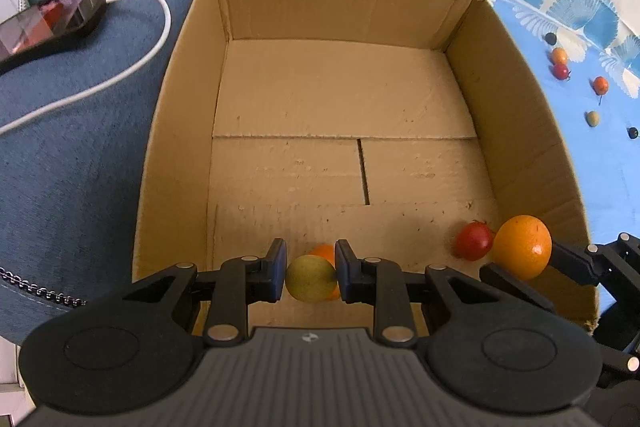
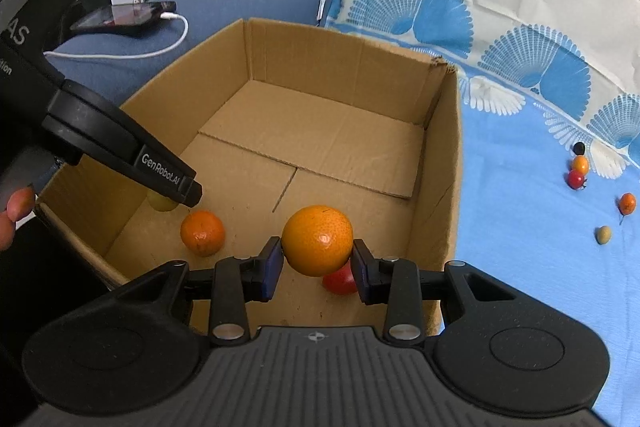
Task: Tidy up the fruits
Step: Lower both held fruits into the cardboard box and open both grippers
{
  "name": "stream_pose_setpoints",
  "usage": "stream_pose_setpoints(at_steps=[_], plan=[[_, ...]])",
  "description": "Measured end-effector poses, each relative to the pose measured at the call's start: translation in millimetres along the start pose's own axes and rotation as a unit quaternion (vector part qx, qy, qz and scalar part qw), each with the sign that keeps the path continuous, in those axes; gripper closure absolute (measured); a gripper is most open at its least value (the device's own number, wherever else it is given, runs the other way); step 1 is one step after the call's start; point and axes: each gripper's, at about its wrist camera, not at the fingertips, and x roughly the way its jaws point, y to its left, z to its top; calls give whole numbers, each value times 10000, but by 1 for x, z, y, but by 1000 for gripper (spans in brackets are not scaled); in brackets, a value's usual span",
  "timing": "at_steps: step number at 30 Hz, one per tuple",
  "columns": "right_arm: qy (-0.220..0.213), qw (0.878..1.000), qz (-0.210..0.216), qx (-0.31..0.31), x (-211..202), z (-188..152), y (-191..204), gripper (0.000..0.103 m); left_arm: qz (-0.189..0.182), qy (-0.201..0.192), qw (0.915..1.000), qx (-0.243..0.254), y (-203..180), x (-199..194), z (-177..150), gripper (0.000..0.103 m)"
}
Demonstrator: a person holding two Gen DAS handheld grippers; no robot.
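Observation:
Over the near end of an open cardboard box, my left gripper is shut on a small yellow-green fruit. An orange lies on the box floor just behind it. My right gripper is shut on a larger orange, held above a red tomato on the box floor. In the right wrist view the left gripper's finger hides most of the green fruit.
Several small fruits lie scattered on the blue patterned cloth right of the box. A phone on a white charging cable rests on the blue cushion to the left. A person's fingertips show at the left edge.

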Motion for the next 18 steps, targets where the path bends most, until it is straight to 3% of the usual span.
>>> stream_pose_setpoints(at_steps=[18], plan=[[231,9997,-2,45,20,-4,-4,65,43,186,9998,-9,-2,24,1,74]])
